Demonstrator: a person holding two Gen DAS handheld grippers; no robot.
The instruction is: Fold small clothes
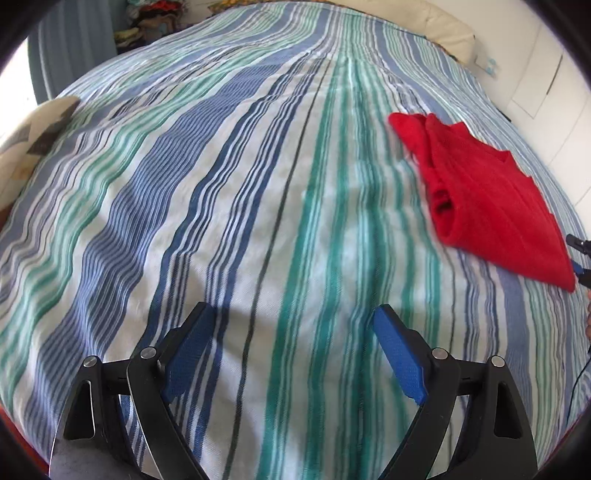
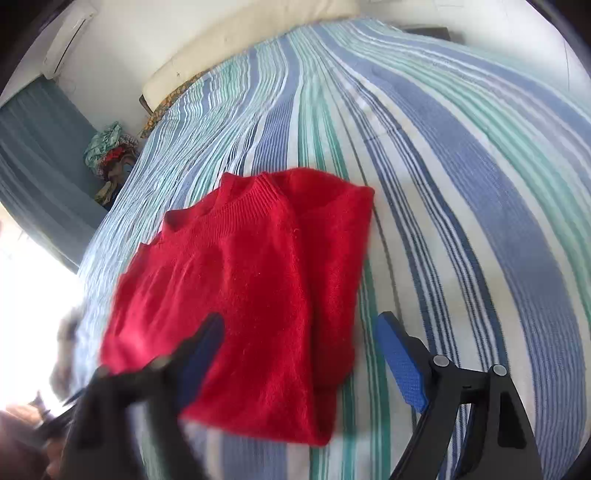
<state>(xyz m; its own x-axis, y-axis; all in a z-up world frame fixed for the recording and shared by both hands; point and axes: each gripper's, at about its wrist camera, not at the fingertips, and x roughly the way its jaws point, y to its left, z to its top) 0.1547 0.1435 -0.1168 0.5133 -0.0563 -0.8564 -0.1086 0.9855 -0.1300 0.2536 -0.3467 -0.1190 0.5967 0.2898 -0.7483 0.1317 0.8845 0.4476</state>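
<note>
A red knitted sweater [image 2: 251, 288] lies folded on the striped bedspread [image 2: 461, 184], its ribbed collar at the far side. My right gripper [image 2: 299, 325] is open just above its near part, with the left finger over the fabric and the right finger over the bedspread, and holds nothing. In the left wrist view the sweater [image 1: 484, 199] lies at the right. My left gripper [image 1: 293, 314] is open and empty over bare bedspread [image 1: 221, 184], well left of the sweater. The right gripper's tips [image 1: 580, 258] show at the sweater's near right corner.
A cream headboard cushion [image 2: 240, 33] runs along the bed's far end. A heap of clothes [image 2: 110, 155] sits beyond the bed's far left corner by a blue curtain [image 2: 33, 147]. A patterned pillow [image 1: 33, 136] lies at the left edge.
</note>
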